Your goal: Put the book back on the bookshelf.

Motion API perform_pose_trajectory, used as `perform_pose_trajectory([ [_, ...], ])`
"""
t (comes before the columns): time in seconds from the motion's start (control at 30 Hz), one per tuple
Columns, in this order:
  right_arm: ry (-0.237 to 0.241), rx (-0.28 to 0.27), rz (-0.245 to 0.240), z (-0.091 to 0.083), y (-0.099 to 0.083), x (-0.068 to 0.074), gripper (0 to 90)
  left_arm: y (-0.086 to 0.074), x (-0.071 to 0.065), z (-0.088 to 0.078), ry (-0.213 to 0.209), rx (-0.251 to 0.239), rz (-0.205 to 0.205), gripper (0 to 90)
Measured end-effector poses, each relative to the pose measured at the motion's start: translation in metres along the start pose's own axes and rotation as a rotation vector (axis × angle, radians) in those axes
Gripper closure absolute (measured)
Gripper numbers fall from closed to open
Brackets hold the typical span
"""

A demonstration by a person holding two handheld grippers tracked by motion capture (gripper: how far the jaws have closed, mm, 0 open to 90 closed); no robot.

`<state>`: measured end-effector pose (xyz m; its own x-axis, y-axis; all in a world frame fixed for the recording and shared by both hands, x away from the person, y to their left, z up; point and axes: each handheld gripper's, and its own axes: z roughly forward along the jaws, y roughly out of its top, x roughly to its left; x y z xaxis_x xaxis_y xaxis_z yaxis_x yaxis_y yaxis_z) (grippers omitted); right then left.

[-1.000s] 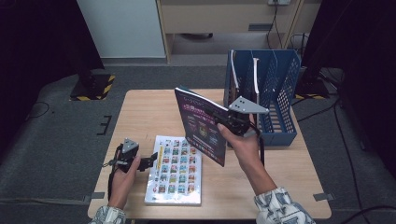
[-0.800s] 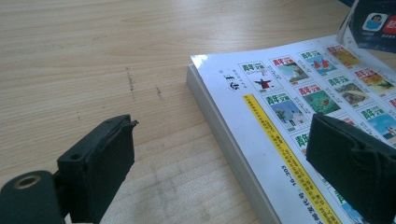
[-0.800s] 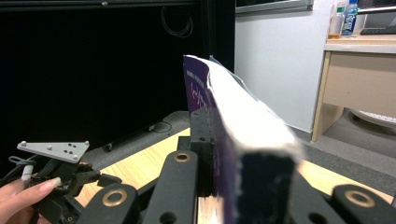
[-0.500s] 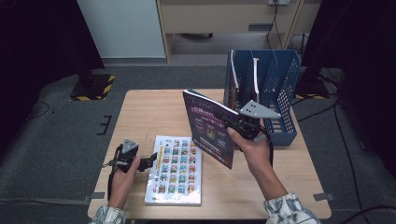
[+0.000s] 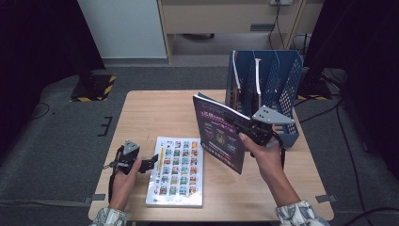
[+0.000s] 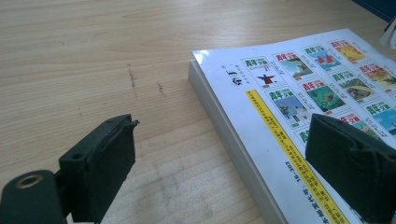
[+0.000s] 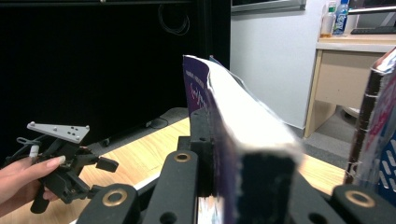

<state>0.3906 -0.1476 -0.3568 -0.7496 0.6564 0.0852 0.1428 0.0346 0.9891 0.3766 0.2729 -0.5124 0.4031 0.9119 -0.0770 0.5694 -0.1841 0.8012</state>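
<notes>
Magazine [image 5: 220, 134] is clamped upright in your right gripper's [image 5: 248, 130] fingers, off the tabletop [image 5: 155, 117] beside the blue rack [image 5: 287, 84], likely for slotting in. Your left gripper's [image 5: 149, 161] fingers stand apart by the flat book [image 5: 178, 172].

Right gripper [image 5: 250, 130] clamps purple magazine [image 5: 220, 134] upright — beside blue rack [image 5: 287, 89].
</notes>
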Motion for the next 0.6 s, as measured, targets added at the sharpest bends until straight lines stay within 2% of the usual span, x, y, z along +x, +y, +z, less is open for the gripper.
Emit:
perform_pose_trajectory([
  [0.6,-0.017,-0.008,-0.011,-0.027,-0.001,-0.011,84.1,-0.001,0.000,0.001,0.001,-0.001,-0.002,8.0],
])
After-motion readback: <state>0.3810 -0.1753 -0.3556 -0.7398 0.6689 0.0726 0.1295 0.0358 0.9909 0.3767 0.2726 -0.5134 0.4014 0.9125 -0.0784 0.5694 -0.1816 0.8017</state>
